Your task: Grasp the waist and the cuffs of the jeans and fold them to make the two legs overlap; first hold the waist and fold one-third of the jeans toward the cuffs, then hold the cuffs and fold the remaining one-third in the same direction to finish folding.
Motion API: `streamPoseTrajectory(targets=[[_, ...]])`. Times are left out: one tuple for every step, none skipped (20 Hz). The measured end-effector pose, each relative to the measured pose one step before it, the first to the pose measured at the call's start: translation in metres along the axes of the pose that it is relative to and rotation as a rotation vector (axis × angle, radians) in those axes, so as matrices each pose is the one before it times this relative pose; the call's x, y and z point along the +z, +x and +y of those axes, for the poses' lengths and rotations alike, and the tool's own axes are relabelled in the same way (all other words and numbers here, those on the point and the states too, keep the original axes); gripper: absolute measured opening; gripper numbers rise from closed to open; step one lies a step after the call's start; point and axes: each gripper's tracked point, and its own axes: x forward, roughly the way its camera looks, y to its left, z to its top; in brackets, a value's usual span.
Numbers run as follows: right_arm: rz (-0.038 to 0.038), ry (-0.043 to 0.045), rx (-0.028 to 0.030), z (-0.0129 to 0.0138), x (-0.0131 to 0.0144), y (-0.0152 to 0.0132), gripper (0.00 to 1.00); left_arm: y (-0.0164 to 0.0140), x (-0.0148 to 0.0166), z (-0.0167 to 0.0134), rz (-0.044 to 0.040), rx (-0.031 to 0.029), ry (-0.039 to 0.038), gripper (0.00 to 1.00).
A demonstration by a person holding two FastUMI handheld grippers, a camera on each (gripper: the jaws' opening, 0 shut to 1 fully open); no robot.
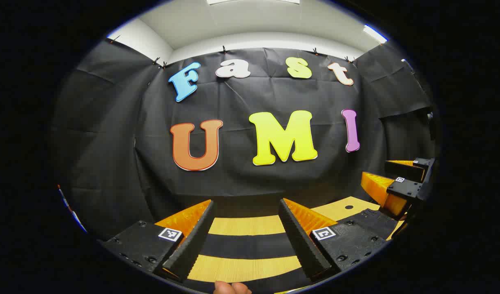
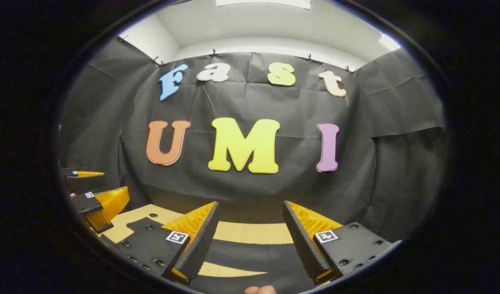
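In the left gripper view, the left hand-held gripper (image 1: 246, 237) is held level, pointing at the booth's black cloth wall (image 1: 250, 171), its fingers spread wide with nothing between them; dark jeans (image 1: 250, 246) lie on the yellow desk (image 1: 340, 208) below and between the fingers. In the right gripper view, the right hand-held gripper (image 2: 250, 241) is likewise level and gaping, with the jeans (image 2: 254, 255) on the desk (image 2: 254, 232) beneath it.

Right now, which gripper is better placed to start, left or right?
Neither, as far as I can tell. The left gripper and the right gripper are both open, holding nothing, side by side above the striped table, pointing at the wall. The first fold likely needs both.
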Motion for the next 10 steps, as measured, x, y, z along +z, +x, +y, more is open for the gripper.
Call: streamPoseTrajectory(targets=[[0.00075,-0.00472,0.00048,-0.00106,-0.00081,-0.00052,0.93,-0.00111,-0.00088,-0.00029,0.00002,-0.00197,0.00070,1.00],[0.00036,-0.00212,-0.00096,-0.00139,0.00085,-0.00109,0.93,-0.00229,0.00191,0.00036,-0.00273,0.00052,0.00175,1.00],[-0.00146,0.00128,-0.00275,-0.00238,0.00058,-0.00135,0.94,-0.00057,0.00125,0.00114,-0.00325,0.00108,0.00061,1.00],[-0.00180,0.00279,-0.00390,-0.00165,0.00091,-0.00007,0.96,-0.00112,-0.00061,-0.00029,-0.00028,0.00083,0.00019,1.00],[-0.00130,0.00211,-0.00102,-0.00085,0.00104,-0.00034,0.96,-0.00147,-0.00047,0.00007,0.00058,0.00171,-0.00091,1.00],[-0.00168,-0.00234,-0.00091,-0.00004,0.00059,-0.00058,0.93,-0.00012,-0.00118,-0.00017,0.00270,0.00094,-0.00038,1.00],[0.00026,-0.00366,0.00263,-0.00057,-0.00044,-0.00083,0.96,-0.00089,-0.00001,0.00064,0.00183,0.00321,0.00049,1.00],[0.00134,-0.00228,0.00089,0.00003,-0.00058,0.00021,0.93,0.00007,0.00000,-0.00016,0.00090,0.00055,-0.00039,1.00],[0.00108,0.00135,0.00118,0.00018,-0.00054,-0.00097,0.93,-0.00055,0.00037,-0.00026,-0.00091,0.00287,0.00054,0.99],[-0.00021,0.00180,0.00017,-0.00053,-0.00038,-0.00022,0.93,-0.00002,-0.00016,-0.00002,-0.00095,0.00073,0.00068,1.00]])
